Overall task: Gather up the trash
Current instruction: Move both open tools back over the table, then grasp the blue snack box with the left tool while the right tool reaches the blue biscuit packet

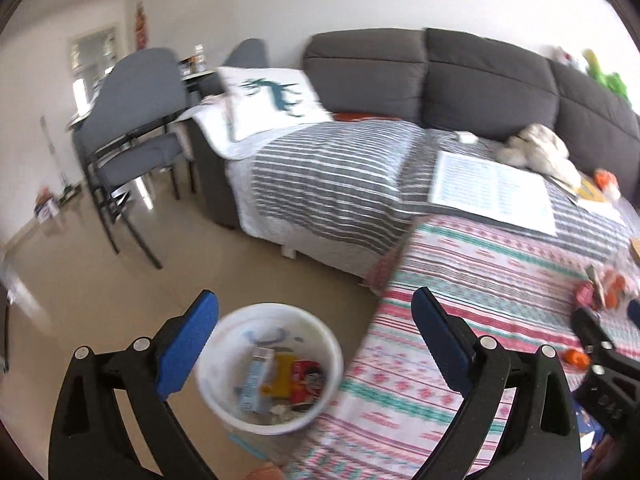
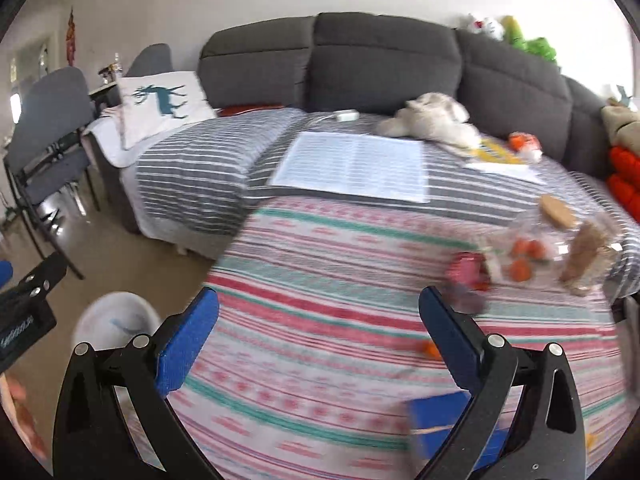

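A white trash bucket [image 1: 270, 366] stands on the floor beside the cloth-covered table [image 1: 460, 320]; it holds a carton and several wrappers. My left gripper [image 1: 314, 328] is open and empty above the bucket. My right gripper [image 2: 318, 326] is open and empty above the striped tablecloth [image 2: 340, 280]. On the table's far right lie a clear bag with orange pieces [image 2: 524, 258], a red-pink wrapper [image 2: 466, 274], a small orange bit [image 2: 430, 348] and a blue box [image 2: 440, 424] near my right finger. The bucket also shows in the right wrist view [image 2: 114, 320].
A grey sofa [image 2: 384, 64] with a striped blanket holds an open paper sheet [image 2: 352, 166], a plush toy [image 2: 434, 120] and a deer cushion [image 2: 162, 102]. Grey chairs [image 1: 132, 128] stand left on the tan floor [image 1: 100, 280].
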A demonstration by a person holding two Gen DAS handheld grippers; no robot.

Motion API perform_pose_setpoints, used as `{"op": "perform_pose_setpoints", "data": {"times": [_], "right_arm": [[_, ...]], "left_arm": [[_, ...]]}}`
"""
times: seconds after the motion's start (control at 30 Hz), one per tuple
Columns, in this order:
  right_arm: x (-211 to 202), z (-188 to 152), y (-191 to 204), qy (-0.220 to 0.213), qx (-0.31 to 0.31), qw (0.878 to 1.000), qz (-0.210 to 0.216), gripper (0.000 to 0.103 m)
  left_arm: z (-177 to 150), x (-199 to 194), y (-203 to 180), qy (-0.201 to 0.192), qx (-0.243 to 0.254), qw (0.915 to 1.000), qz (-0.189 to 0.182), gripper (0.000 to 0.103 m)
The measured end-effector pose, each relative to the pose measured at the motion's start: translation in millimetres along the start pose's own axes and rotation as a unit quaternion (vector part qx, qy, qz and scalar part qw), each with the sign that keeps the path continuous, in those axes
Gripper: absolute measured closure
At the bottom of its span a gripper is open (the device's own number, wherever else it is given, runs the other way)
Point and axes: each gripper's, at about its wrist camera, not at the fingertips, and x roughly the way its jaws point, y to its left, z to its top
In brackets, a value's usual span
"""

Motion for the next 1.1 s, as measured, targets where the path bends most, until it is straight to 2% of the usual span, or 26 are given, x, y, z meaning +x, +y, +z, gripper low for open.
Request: {"op": "perform_pose_setpoints", "data": {"times": [0.1,0.2,0.37,0.43,0.5,0.67,0.8,0.87,1.0,1.1], "right_arm": [[-4,-10,-44,0.006,0.010,0.999,-0.030,0.007],[-7,-22,-88,0.016,0.035,0.998,-0.052,0.007],[-6,-52,-167,0.038,0.102,0.990,-0.093,0.007],[-5,-57,-189,0.055,0.125,0.986,-0.097,0.007],[-11,-58,-209,0.052,0.146,0.983,-0.096,0.007],[-28,-59,-243,0.041,0.173,0.979,-0.099,0.007],[-28,-67,-253,0.054,0.178,0.978,-0.096,0.007],[-25,-73,-256,0.070,0.167,0.979,-0.098,0.007],[-22,-81,-261,0.093,0.151,0.979,-0.100,0.007],[-20,-85,-263,0.110,0.150,0.978,-0.090,0.007]], "left_arm": [[-4,-2,-34,0.005,0.026,0.9994,-0.023,0.009],[-11,-2,-71,0.023,0.052,0.9963,-0.064,0.009],[-34,-7,-138,0.041,0.134,0.9849,-0.102,0.009],[-46,-7,-163,0.060,0.163,0.9766,-0.127,0.009],[-56,-7,-182,0.086,0.179,0.9677,-0.155,0.009],[-78,-3,-230,0.192,0.187,0.9330,-0.240,0.009],[-92,7,-258,0.268,0.168,0.9143,-0.252,0.009],[-96,13,-265,0.295,0.149,0.9088,-0.255,0.009],[-101,26,-280,0.319,0.143,0.9086,-0.229,0.009],[-113,36,-287,0.354,0.139,0.8945,-0.236,0.009]]}}
